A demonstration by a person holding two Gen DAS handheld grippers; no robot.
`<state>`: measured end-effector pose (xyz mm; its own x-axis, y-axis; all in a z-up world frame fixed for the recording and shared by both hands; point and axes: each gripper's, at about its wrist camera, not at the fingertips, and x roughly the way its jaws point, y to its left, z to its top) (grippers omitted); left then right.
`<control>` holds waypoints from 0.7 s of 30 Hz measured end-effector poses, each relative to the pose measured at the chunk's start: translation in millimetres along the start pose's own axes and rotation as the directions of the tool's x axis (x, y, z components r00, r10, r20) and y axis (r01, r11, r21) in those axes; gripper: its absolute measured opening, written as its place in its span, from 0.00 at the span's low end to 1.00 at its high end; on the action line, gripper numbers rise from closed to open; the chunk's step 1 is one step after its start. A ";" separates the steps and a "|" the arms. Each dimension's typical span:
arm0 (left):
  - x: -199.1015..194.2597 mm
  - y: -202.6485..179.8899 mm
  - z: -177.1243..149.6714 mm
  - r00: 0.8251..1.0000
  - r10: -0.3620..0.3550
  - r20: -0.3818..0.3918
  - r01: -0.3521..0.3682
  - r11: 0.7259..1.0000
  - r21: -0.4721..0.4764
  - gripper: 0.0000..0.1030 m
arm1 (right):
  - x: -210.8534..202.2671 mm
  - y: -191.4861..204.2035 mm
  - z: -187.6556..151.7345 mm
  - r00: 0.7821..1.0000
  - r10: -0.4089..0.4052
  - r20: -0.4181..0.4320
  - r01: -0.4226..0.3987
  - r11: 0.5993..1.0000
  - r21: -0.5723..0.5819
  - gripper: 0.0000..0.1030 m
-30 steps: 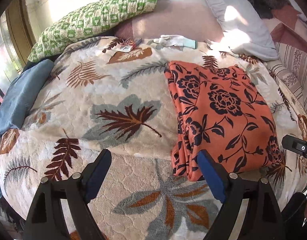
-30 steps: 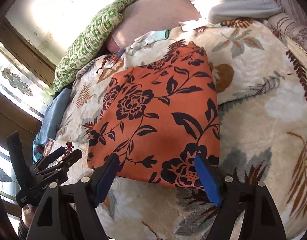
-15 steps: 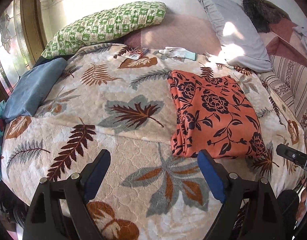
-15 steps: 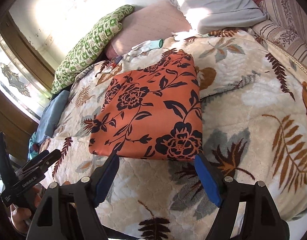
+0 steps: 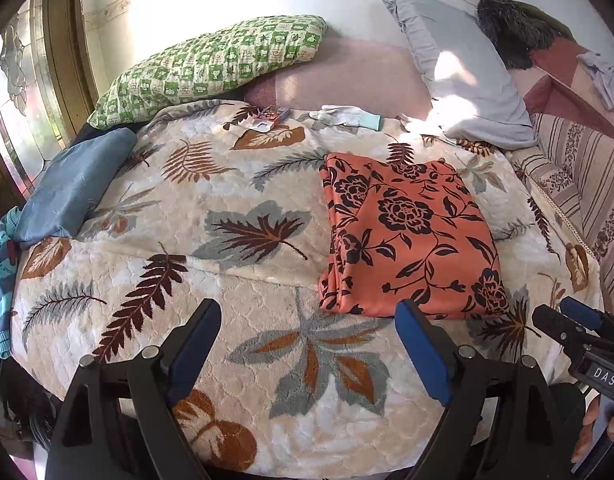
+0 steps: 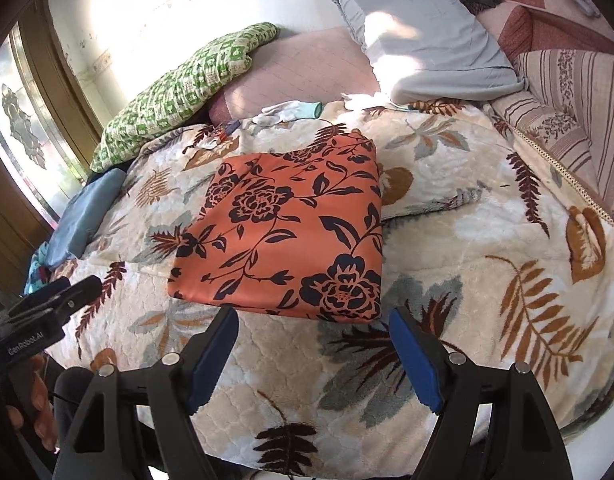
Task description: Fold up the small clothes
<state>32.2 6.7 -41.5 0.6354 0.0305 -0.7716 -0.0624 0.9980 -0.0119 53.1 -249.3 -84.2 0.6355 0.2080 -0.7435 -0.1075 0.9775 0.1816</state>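
You are looking at an orange garment (image 5: 411, 236) with a dark floral print, lying flat on the leaf-patterned blanket (image 5: 235, 240). It is sitting folded into a neat rectangle, its layered edges showing along the side facing the blanket's middle, its near edge lying close to the blanket's front.

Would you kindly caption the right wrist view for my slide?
Open right tongs hover before a folded orange floral garment on a leaf-patterned blanket.

Left gripper (image 5: 309, 346) and right gripper (image 6: 313, 350): black frames, blue finger pads (image 5: 421, 354), silver screws, white lettering.
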 end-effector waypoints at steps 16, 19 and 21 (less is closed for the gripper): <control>-7.7 -10.5 3.1 1.000 0.012 -0.023 -0.012 1.000 0.008 0.86 | -13.5 13.9 -3.2 0.997 -0.074 0.009 0.074 0.992 -0.098 0.78; -7.7 -14.6 5.1 1.000 0.019 -0.019 -0.019 1.000 0.023 0.87 | -13.7 14.8 -1.4 0.997 -0.079 0.012 0.080 0.992 -0.102 0.78; -7.6 -17.3 6.4 1.000 0.020 -0.019 -0.020 0.999 0.029 0.88 | -14.2 14.7 -0.1 0.996 -0.084 0.015 0.085 0.991 -0.106 0.78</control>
<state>33.4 -10.5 -31.3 0.6195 0.0499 -0.7834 -0.0527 0.9984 0.0219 42.4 -237.9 -71.0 0.6541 0.1245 -0.7461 -0.1332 0.9899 0.0484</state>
